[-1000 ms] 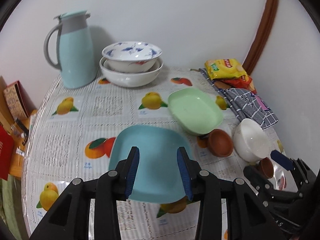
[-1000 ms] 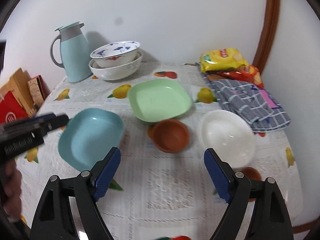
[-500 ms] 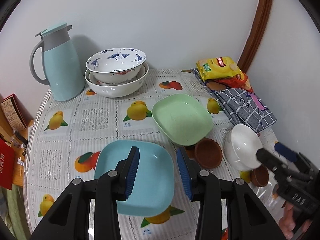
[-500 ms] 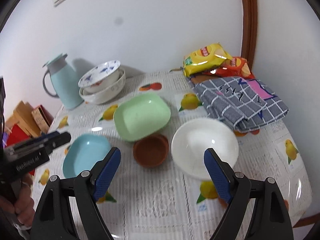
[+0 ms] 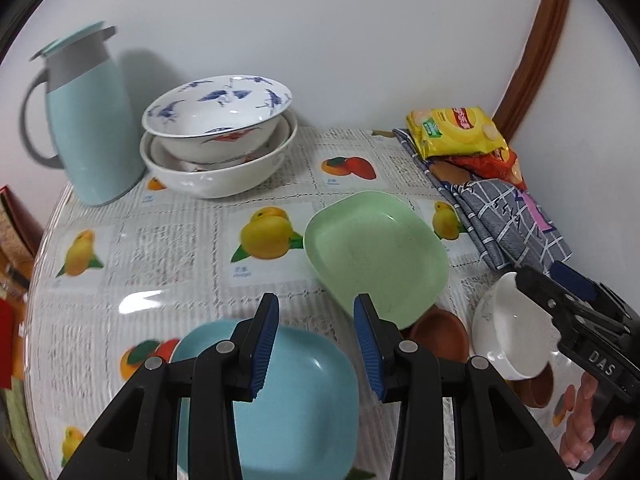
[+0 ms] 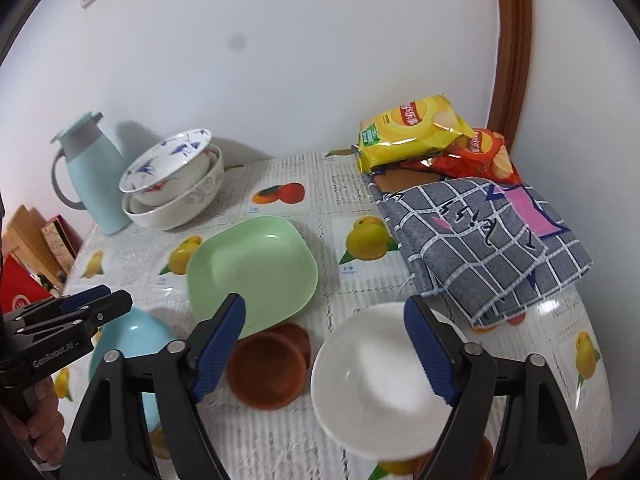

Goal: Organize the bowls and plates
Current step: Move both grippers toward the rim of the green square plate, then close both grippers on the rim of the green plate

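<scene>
A blue square plate [image 5: 296, 404] lies at the table's near left, under my open, empty left gripper [image 5: 316, 344]; it also shows in the right wrist view [image 6: 128, 340]. A green square plate [image 5: 376, 252] [image 6: 252, 272] lies in the middle, its near edge resting on a brown bowl [image 5: 440, 334] [image 6: 266, 372]. A white bowl [image 6: 372, 376] [image 5: 508, 336] sits right of it, partly on a second brown bowl [image 5: 536, 388]. My right gripper [image 6: 324, 348] is wide open and empty, above the brown and white bowls. Two stacked patterned bowls [image 5: 218, 136] [image 6: 172, 180] stand at the back.
A light blue thermos jug [image 5: 86, 120] [image 6: 92, 172] stands at the back left. Snack bags [image 5: 456, 130] [image 6: 420, 132] and a folded grey checked cloth [image 5: 504, 220] [image 6: 488, 240] lie at the back right. Boxes [image 6: 36, 248] sit off the table's left edge.
Both grippers have moved forward and lower over the table. The left one now reaches past the blue plate's far edge; the right one hangs closer over the white and brown bowls.
</scene>
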### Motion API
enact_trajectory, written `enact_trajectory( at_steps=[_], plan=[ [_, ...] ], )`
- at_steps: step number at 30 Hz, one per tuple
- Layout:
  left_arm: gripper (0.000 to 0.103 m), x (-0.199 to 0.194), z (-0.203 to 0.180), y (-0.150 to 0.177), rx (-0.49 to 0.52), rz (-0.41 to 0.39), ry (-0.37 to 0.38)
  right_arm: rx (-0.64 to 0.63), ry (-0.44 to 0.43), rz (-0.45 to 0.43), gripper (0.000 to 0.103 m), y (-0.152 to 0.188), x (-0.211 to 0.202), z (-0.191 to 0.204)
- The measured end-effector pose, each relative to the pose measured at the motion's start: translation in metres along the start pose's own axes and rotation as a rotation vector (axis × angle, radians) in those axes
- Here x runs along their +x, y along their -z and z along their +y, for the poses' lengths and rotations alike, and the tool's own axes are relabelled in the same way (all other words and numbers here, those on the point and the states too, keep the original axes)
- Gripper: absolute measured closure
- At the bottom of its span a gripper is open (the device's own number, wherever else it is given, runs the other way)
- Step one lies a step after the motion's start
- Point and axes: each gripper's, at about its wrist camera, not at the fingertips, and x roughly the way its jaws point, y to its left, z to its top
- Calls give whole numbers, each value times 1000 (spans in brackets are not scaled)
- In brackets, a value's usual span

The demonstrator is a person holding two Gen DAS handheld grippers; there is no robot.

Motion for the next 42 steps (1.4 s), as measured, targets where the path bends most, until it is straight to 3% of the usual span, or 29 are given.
enact_trajectory(
  at_steps=[5,16,28,35,37,42],
  plan=[
    [66,27,-2,-14,6,13,3,-5,-9,55,42,-6,33,1],
    [66,84,-5,-40,2,61,20,-9,19,119,50,-24,89,3],
    [67,116,-4,-49,17,92,6,-5,61,183,69,-28,119,8],
    [79,127,-2,-46,-2,119,27,-53,89,265,77,-25,136,15],
    [84,127,-2,-46,-2,112,20,-69,93,287,87,-23,140,18],
    [93,128,4,-47,-28,108,34,-82,115,263,94,-23,137,21]
  ],
)
